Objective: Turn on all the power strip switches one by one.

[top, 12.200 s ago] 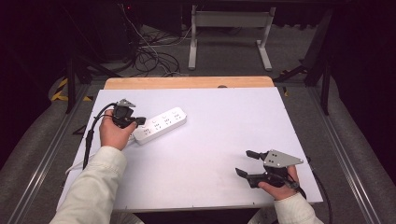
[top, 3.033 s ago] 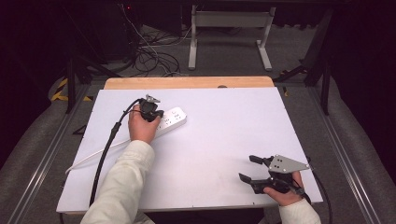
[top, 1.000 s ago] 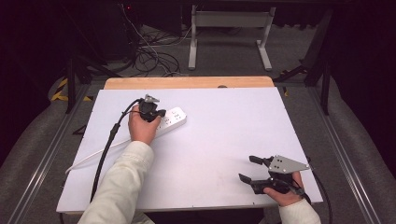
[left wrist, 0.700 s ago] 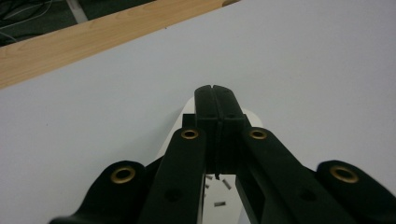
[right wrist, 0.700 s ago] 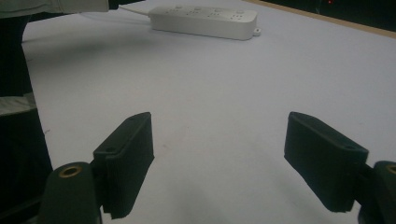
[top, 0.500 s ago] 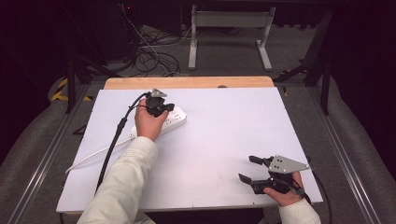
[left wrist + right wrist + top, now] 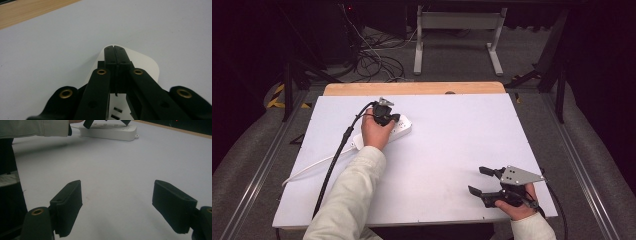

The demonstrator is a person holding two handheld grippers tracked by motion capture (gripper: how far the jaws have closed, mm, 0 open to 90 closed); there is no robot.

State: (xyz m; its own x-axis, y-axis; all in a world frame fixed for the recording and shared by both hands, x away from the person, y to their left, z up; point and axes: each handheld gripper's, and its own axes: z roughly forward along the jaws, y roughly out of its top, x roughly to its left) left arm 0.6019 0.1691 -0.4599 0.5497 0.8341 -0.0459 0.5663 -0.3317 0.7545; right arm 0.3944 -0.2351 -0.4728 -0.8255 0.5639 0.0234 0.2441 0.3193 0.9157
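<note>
Left tongs point(image 7: 115, 51) closed, glossy white power strip point(image 7: 147, 65)

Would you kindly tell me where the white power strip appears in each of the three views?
High view: power strip upper left of the table, under the left gripper.
Left gripper view: bottom centre, beneath the shut fingers.
Right gripper view: top centre.
Shared landmark: wooden table edge.

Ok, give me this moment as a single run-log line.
left tool: jaws shut, tips over the power strip end | right tool: jaws open, nothing between, near table front edge | strip: lying flat
</note>
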